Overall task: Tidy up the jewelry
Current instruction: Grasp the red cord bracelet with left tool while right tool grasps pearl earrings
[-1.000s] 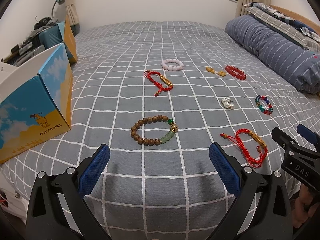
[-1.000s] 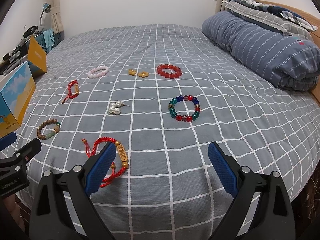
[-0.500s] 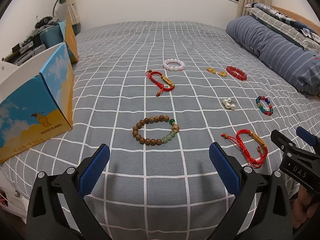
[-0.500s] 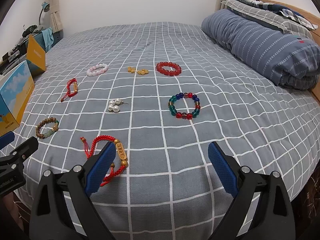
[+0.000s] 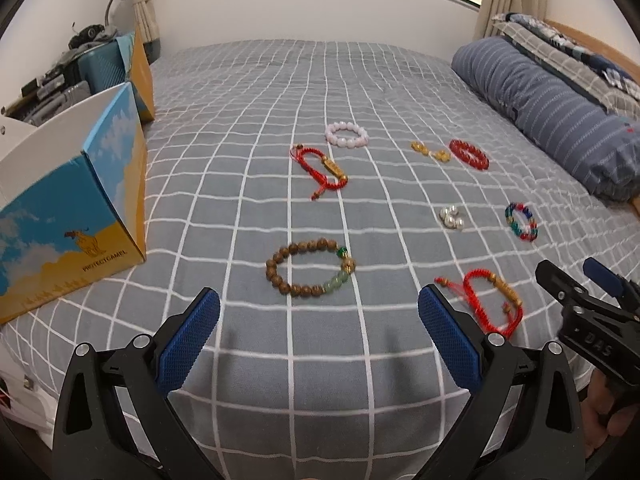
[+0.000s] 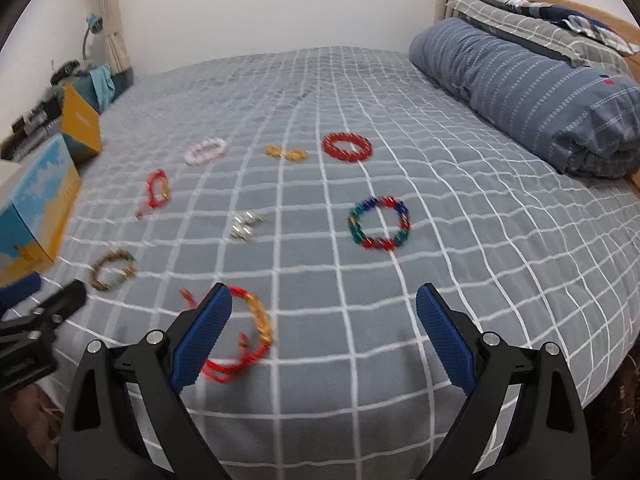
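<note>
The left gripper (image 5: 319,336) hangs over the near edge of the bed (image 5: 360,80) with its blue pads spread wide and nothing between them. Just ahead of it lies the wooden bead bracelet (image 5: 310,267); beside its right pad lies a red cord bracelet (image 5: 490,300). To its left stands an open blue and yellow box (image 5: 76,216).

The right gripper (image 6: 323,334) is likewise spread and empty, its left pad overlapping that same red cord bracelet in view. Ahead of it lies the multicoloured bead bracelet (image 6: 379,223), with pearl earrings (image 6: 244,226) to the left. Farther off lie a second red cord bracelet (image 5: 322,168), a pink bead bracelet (image 5: 346,135), gold pieces (image 5: 430,151) and a red bead bracelet (image 6: 347,147).
</note>
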Demonstrator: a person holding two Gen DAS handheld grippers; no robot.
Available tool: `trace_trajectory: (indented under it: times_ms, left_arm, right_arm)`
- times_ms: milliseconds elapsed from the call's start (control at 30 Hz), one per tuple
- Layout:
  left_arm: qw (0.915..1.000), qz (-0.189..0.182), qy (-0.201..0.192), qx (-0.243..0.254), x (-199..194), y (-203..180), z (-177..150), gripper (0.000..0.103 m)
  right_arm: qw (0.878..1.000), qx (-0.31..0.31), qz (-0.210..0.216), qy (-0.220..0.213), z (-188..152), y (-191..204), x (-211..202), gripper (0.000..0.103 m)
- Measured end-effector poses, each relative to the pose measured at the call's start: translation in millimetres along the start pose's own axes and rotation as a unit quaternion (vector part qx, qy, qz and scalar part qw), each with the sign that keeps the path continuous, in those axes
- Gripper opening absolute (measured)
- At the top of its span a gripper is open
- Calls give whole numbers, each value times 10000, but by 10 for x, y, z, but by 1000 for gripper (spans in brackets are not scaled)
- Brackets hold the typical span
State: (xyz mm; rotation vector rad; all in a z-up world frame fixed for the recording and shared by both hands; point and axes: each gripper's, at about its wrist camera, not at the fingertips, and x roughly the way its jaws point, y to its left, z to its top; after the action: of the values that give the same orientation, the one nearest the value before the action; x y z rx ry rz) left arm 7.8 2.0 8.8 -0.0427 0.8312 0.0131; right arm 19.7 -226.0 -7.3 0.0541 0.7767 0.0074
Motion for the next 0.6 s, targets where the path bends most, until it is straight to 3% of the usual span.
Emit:
trace_trajectory:
  times_ms: [167, 267, 400, 600]
  left_arm:
    - [9998, 20, 15, -179, -45, 85, 398, 97]
    - [9996, 58, 49, -266, 9, 141, 680, 97]
    - [9987, -45, 281, -419, 221, 216, 1054, 97]
    - [9970, 53, 647, -426, 721, 229, 1387, 97]
  right_arm:
    - [9996, -51, 171, -231, 437, 115, -244, 90]
    - [9991, -188, 374, -109, 723, 252, -244, 90]
    - [9969, -485, 579, 210, 1029, 502, -83, 89]
    - [9946, -586, 579, 635, 1088, 690, 364, 89]
